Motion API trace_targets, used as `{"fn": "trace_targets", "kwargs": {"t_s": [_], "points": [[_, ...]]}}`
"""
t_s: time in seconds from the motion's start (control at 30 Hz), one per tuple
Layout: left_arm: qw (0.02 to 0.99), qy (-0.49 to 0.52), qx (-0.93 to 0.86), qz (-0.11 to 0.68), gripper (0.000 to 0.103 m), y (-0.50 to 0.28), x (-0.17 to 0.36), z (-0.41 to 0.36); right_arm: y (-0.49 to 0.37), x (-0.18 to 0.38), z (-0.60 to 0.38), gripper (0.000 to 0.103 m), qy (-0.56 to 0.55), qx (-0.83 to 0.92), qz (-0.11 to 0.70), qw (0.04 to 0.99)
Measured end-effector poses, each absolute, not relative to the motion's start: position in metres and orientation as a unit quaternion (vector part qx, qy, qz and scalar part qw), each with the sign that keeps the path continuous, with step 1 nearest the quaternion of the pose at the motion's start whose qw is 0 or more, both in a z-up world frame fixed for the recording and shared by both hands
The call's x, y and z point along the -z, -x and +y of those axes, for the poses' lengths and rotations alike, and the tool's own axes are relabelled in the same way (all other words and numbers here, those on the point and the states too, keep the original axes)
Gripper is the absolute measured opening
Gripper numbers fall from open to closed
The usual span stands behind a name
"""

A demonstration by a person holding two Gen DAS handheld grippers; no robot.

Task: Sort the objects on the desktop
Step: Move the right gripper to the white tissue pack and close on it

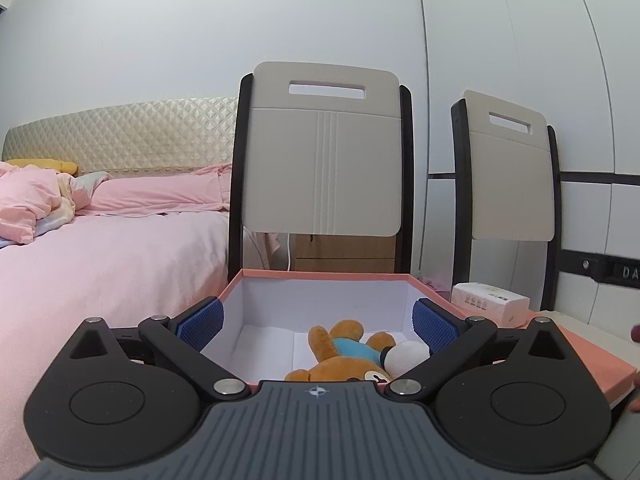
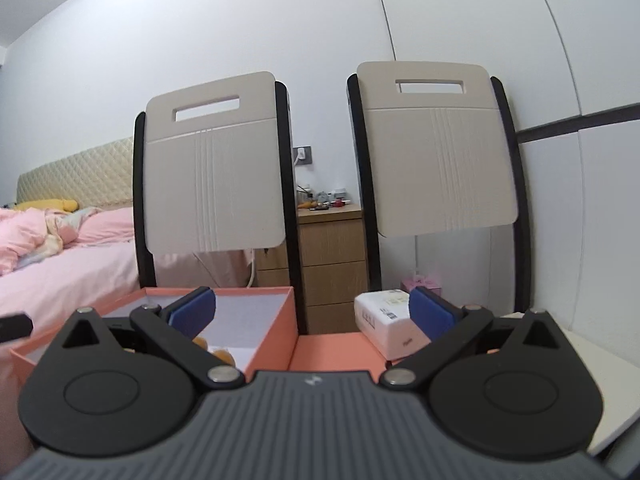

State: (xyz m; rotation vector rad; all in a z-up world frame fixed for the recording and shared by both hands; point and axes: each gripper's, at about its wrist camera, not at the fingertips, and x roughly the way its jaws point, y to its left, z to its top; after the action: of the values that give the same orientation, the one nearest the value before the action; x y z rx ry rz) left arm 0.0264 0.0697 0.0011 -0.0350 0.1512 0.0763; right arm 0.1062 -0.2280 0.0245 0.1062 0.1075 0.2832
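A pink box point(image 1: 320, 276) with a white inside stands open on the table. A brown plush bear point(image 1: 344, 354) in a blue shirt lies inside it. My left gripper point(image 1: 316, 322) is open and empty above the box's near side. My right gripper point(image 2: 312, 312) is open and empty, between the pink box point(image 2: 276, 320) on its left and a white tissue pack point(image 2: 384, 318) on its right. The tissue pack lies on the flat pink lid point(image 2: 336, 352). The pack also shows in the left wrist view point(image 1: 490, 304).
Two folded chairs point(image 2: 216, 176) point(image 2: 436, 152) lean against the wall behind the table. A wooden nightstand point(image 2: 332, 264) stands between them. A bed with pink bedding point(image 1: 100, 248) is on the left. The white table edge point(image 2: 600, 380) shows at right.
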Motion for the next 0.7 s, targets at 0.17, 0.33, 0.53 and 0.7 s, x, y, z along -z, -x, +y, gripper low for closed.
{"fn": "trace_targets", "kwargs": {"t_s": [0.17,0.33,0.53,0.7], "points": [[0.996,0.021,-0.036,0.079,0.102,-0.026,-0.001,0.070,-0.132,-0.034,-0.236,0.103,-0.037,-0.145,0.032,0.988],[0.995,0.020,-0.033,0.088,0.102,-0.028,0.001,0.069,-0.182,-0.031,-0.252,0.103,-0.013,-0.136,0.038,0.990],[0.995,0.015,-0.033,0.096,0.102,-0.030,0.005,0.068,-0.256,-0.005,-0.264,0.103,-0.005,-0.136,0.094,0.986],[0.994,0.015,-0.031,0.108,0.102,-0.034,0.010,0.069,-0.308,0.015,-0.268,0.103,0.002,-0.138,0.151,0.979]]}}
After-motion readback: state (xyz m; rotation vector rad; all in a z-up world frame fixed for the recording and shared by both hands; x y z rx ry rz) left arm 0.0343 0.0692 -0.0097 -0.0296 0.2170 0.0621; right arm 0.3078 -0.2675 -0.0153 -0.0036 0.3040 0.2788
